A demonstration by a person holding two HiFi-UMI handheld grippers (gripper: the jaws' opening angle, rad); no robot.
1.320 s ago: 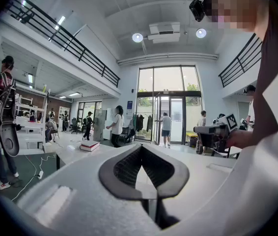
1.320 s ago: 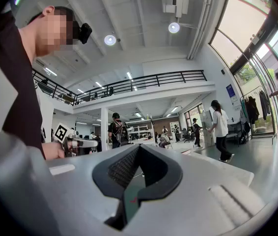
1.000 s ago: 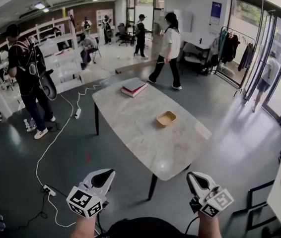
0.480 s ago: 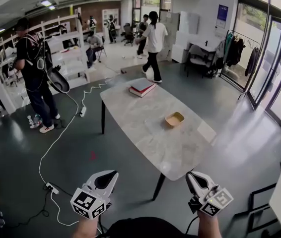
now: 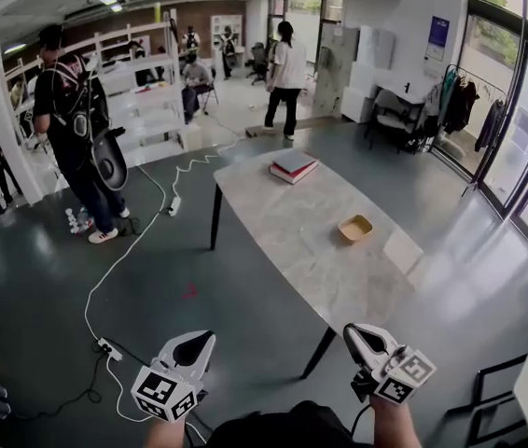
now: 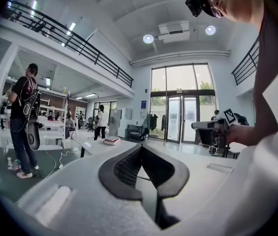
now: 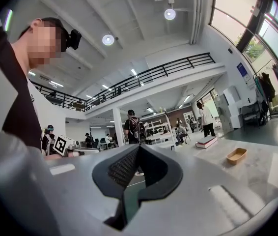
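Short of table (image 5: pixel 311 241) | left gripper (image 5: pixel 195 345), right gripper (image 5: pixel 359 337) clenched, empty | table nearer

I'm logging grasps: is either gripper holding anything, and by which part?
Nothing is held. The left gripper and the right gripper both show jaws together with nothing between them, well short of the table.

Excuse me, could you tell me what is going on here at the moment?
A person stands a little short of a marble-topped table, holding a two-jaw gripper in each hand. The left gripper and the right gripper both hang above the floor, jaws closed on nothing and touching no object. On the table, a stack of books lies at the far end and a small tan tray toward the right edge. A bystander with a backpack stands farther back.
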